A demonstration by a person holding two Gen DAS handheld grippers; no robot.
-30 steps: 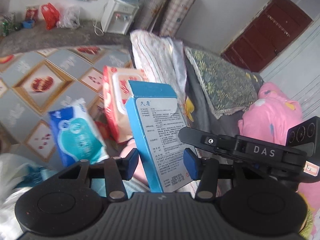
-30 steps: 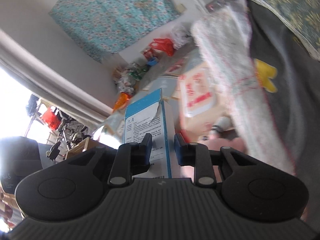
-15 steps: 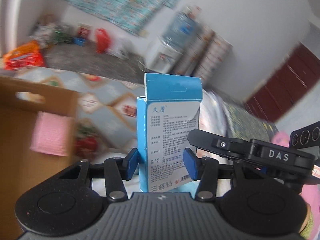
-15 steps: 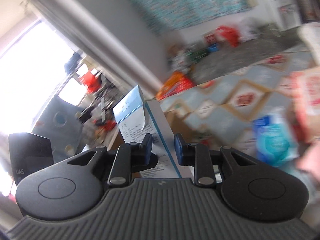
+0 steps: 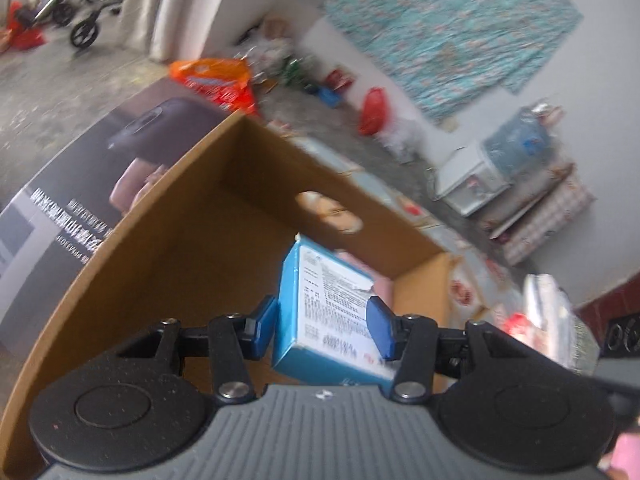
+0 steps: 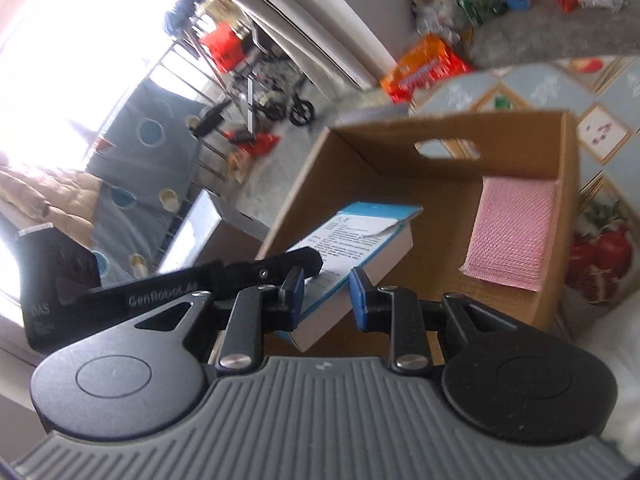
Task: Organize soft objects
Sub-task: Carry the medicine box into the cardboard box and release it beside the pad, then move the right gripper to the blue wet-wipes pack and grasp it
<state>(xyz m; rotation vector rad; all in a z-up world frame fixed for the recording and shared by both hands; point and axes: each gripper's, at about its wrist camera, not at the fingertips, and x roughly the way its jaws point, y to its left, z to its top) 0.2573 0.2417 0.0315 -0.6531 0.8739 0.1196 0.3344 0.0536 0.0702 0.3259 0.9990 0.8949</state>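
A blue and white printed carton (image 5: 328, 300) hangs tilted over an open cardboard box (image 5: 200, 208). My left gripper (image 5: 322, 332) is shut on the carton's broad faces, its blue pads pressing both sides. My right gripper (image 6: 326, 296) is shut on the same carton (image 6: 360, 236) across its thin edge. In the right wrist view the left gripper's black body reaches in from the left. A pink textured pack (image 6: 516, 232) lies flat on the cardboard box's (image 6: 384, 184) floor against its right wall. A hand-hole shows in the far wall.
The box stands on a patterned floor mat (image 6: 560, 88). An orange packet (image 5: 216, 80) and bags lie behind it on the concrete floor. A water dispenser (image 5: 480, 176) stands by the far wall. Folded bedding (image 5: 552, 320) is at the right, a wheeled frame (image 5: 88, 8) by the doorway.
Both grippers have swung the carton away from the bedding and tissue packs to above the cardboard box. The carton has tipped from upright to slanted. Both grips have held.
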